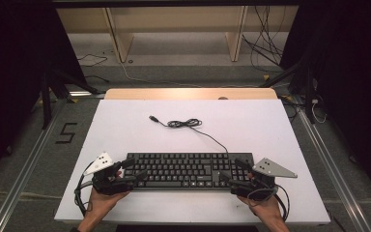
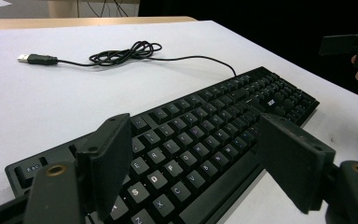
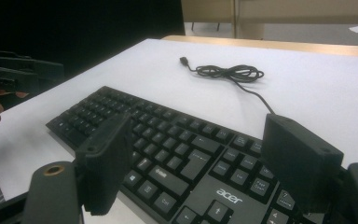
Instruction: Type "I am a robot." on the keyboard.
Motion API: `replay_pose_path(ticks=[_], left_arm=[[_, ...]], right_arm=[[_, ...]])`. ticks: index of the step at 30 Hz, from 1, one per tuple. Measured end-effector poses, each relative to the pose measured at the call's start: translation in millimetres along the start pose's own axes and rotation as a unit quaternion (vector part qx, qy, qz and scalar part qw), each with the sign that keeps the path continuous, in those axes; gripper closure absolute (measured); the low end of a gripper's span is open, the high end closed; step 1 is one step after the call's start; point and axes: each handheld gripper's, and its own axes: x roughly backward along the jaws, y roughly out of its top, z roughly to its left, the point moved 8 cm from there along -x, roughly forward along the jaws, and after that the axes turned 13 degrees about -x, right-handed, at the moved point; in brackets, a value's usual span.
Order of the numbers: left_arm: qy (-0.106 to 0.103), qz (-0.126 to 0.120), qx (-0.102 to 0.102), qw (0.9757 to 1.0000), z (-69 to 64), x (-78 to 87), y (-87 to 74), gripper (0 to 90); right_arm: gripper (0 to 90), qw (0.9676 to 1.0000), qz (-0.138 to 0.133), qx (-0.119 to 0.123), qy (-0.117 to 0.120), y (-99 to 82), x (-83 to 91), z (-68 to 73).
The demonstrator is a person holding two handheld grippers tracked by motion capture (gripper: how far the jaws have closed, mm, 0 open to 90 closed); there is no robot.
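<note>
A black Acer keyboard (image 1: 188, 170) is lying near the front edge of the white worktop (image 1: 125, 128), its coiled USB cable (image 1: 186, 123) trailing behind. The left tongs (image 1: 136, 169) and right tongs (image 1: 228, 170) are gaping wide, straddling its two ends, holding nothing.

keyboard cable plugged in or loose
Loose: the keyboard cable lies partly coiled on the white table, its USB plug bare and unconnected.
</note>
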Motion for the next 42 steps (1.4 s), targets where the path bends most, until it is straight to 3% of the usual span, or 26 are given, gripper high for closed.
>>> replay_pose_path(ticks=[14,23,33,42], left_arm=[[0.001,0.001,0.001,1.0,0.3,-0.2,-0.3,26.5],[0.004,0.003,0.005,1.0,1.7,0.5,-0.9,26.5],[0.009,0.003,0.01,0.9999,4.0,1.7,-1.1,26.5],[0.012,0.003,0.013,0.9998,4.4,3.1,-1.0,26.5]], right_arm=[[26.2,0.9999,0.004,0.003,0.01,0.1,-7.5,8.0],[26.8,0.9991,0.022,0.017,0.033,8.3,-37.9,29.9],[28.4,0.9979,0.043,0.026,0.041,12.2,-64.8,40.7],[39.9,0.9954,0.082,0.031,0.037,9.0,-94.5,48.0]])
